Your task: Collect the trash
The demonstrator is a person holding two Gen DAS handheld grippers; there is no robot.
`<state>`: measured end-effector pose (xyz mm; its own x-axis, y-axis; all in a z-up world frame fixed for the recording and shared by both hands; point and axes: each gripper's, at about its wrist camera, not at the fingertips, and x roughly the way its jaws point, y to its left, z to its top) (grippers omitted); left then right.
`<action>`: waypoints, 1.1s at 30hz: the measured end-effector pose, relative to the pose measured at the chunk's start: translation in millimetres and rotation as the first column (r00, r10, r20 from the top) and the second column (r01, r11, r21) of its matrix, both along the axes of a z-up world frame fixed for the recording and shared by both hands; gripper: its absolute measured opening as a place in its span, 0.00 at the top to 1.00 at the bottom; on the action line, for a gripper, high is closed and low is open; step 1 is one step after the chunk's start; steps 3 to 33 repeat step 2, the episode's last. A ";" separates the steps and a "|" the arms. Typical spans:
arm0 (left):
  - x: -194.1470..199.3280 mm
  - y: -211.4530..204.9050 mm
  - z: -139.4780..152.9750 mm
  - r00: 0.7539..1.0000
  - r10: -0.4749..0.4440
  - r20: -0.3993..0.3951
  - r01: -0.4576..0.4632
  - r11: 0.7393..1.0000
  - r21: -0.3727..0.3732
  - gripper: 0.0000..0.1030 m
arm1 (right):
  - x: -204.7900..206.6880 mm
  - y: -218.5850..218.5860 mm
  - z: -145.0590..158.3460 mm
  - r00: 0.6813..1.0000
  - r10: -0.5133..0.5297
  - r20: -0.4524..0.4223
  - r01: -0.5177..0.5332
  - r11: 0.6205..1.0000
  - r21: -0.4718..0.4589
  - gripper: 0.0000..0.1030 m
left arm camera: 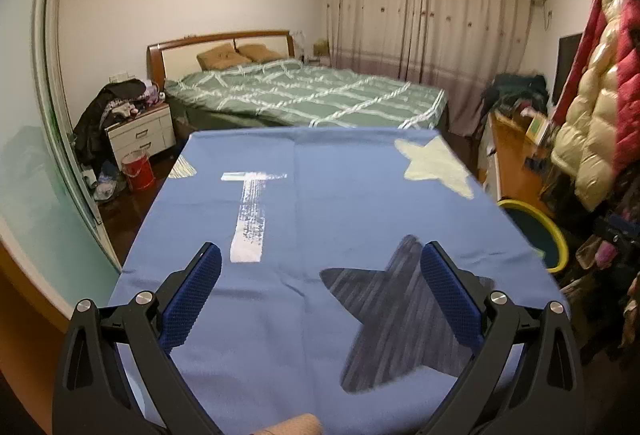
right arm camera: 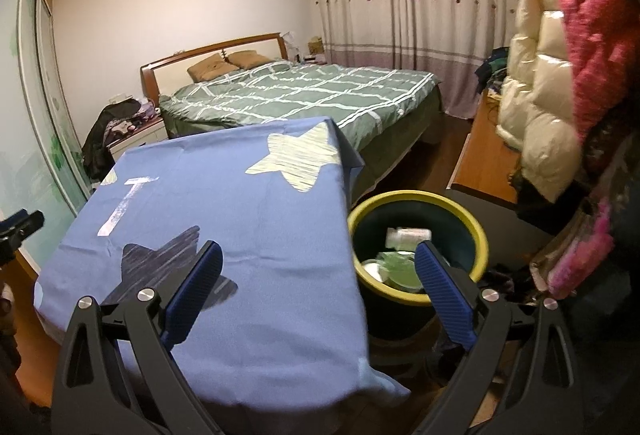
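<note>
A dark bin with a yellow rim [right arm camera: 478,231] stands on the floor right of the table. It holds a white plastic bottle [right arm camera: 408,235] and green and white trash [right arm camera: 396,267]. The bin's rim also shows in the left wrist view [left arm camera: 558,231]. My right gripper [right arm camera: 318,255] is open and empty, above the table's right edge beside the bin. My left gripper [left arm camera: 320,255] is open and empty, above the table covered with a blue star-print cloth [left arm camera: 320,195]. A tan object [left arm camera: 296,425] peeks in at the bottom edge of the left wrist view.
A bed with a green checked cover [left arm camera: 304,95] stands behind the table. A nightstand piled with clothes [left arm camera: 136,131] and a red bucket [left arm camera: 138,171] are at left. Hanging puffer coats [right arm camera: 560,75] and a wooden cabinet [right arm camera: 480,163] crowd the right side.
</note>
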<state>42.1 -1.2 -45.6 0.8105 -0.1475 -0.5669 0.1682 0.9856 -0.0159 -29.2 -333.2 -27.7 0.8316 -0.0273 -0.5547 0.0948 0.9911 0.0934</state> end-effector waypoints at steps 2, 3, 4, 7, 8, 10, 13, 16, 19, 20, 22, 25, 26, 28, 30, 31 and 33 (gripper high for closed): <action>25.7 0.2 -5.6 1.000 0.003 -0.026 -0.003 1.000 0.015 0.05 | 24.4 10.5 -4.6 0.999 0.040 -0.028 -0.040 0.999 0.006 0.11; 25.7 0.2 -5.6 1.000 0.003 -0.026 -0.003 1.000 0.015 0.05 | 24.4 10.5 -4.6 0.999 0.040 -0.028 -0.040 0.999 0.006 0.11; 25.7 0.2 -5.6 1.000 0.003 -0.026 -0.003 1.000 0.015 0.05 | 24.4 10.5 -4.6 0.999 0.040 -0.028 -0.040 0.999 0.006 0.11; 25.7 0.2 -5.6 1.000 0.003 -0.026 -0.003 1.000 0.015 0.05 | 24.4 10.5 -4.6 0.999 0.040 -0.028 -0.040 0.999 0.006 0.11; 25.7 0.2 -5.6 1.000 0.003 -0.026 -0.003 1.000 0.015 0.05 | 24.4 10.5 -4.6 0.999 0.040 -0.028 -0.040 0.999 0.006 0.11; 25.7 0.2 -5.6 1.000 0.003 -0.026 -0.003 1.000 0.015 0.05 | 24.4 10.5 -4.6 0.999 0.040 -0.028 -0.040 0.999 0.006 0.11; 25.7 0.2 -5.6 1.000 0.003 -0.026 -0.003 1.000 0.015 0.05 | 24.4 10.5 -4.6 0.999 0.040 -0.028 -0.040 0.999 0.006 0.11; 25.7 0.2 -5.6 1.000 0.003 -0.026 -0.003 1.000 0.015 0.05 | 24.4 10.5 -4.6 0.999 0.040 -0.028 -0.040 0.999 0.006 0.11; 25.7 0.2 -5.6 1.000 0.003 -0.026 -0.003 1.000 0.015 0.05 | 24.4 10.5 -4.6 0.999 0.040 -0.028 -0.040 0.999 0.006 0.11; 25.7 0.2 -5.6 1.000 0.003 -0.026 -0.003 1.000 0.015 0.05 | 24.4 10.5 -4.6 0.999 0.040 -0.028 -0.040 0.999 0.006 0.11; 25.7 0.2 -5.6 1.000 0.003 -0.026 -0.003 1.000 0.015 0.05 | 24.4 10.5 -4.6 0.999 0.040 -0.028 -0.040 0.999 0.006 0.11; 25.7 0.2 -5.6 1.000 0.003 -0.026 -0.003 1.000 0.015 0.05 | 24.4 10.5 -4.6 0.999 0.040 -0.028 -0.040 0.999 0.006 0.11; 25.7 0.2 -5.6 1.000 0.003 -0.026 -0.003 1.000 0.015 0.05 | 24.4 10.5 -4.6 0.999 0.040 -0.028 -0.040 0.999 0.006 0.11; 25.7 0.2 -5.6 1.000 0.003 -0.026 -0.003 1.000 0.015 0.05 | 24.4 10.5 -4.6 0.999 0.040 -0.028 -0.040 0.999 0.006 0.11; 25.7 0.2 -5.6 1.000 0.003 -0.026 -0.003 1.000 0.015 0.05 | 24.4 10.5 -4.6 0.999 0.040 -0.028 -0.040 0.999 0.006 0.11; 25.7 0.2 -5.6 1.000 0.003 -0.026 -0.003 1.000 0.015 0.05 | 24.4 10.5 -4.6 0.999 0.040 -0.028 -0.040 0.999 0.006 0.11; 25.7 0.2 -5.6 1.000 0.003 -0.026 -0.003 1.000 0.015 0.05 | 24.4 10.5 -4.6 0.999 0.040 -0.028 -0.040 0.999 0.006 0.11</action>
